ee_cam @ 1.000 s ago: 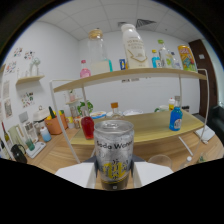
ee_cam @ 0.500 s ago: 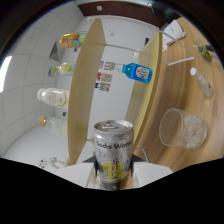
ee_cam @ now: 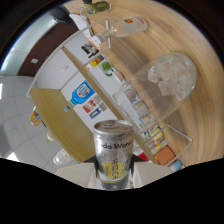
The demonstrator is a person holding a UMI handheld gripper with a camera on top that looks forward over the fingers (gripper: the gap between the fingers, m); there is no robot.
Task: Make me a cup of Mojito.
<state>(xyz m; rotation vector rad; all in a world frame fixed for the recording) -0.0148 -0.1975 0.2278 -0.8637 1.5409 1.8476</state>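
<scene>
A silver soda water can [ee_cam: 114,152] with yellow print stands between my fingers, and my gripper [ee_cam: 114,174] is shut on its lower body. The whole scene appears rolled far over, so the can is tipped well off upright. Beyond the can and off to its right a clear glass [ee_cam: 167,82] holding ice cubes stands on the wooden table [ee_cam: 202,45]. The can's top rim is apart from the glass. Nothing shows flowing from the can.
A clear bottle with a red label [ee_cam: 127,25] and a green bottle [ee_cam: 97,6] stand farther along the table. A blue bottle [ee_cam: 82,92] and small coloured items [ee_cam: 150,132] line the wooden shelf [ee_cam: 55,115] behind it, against a white wall.
The view has kept rolling round with the can held fast. The shelves swung from level to steeply slanted, and the ice glass now sits larger and closer beyond the can.
</scene>
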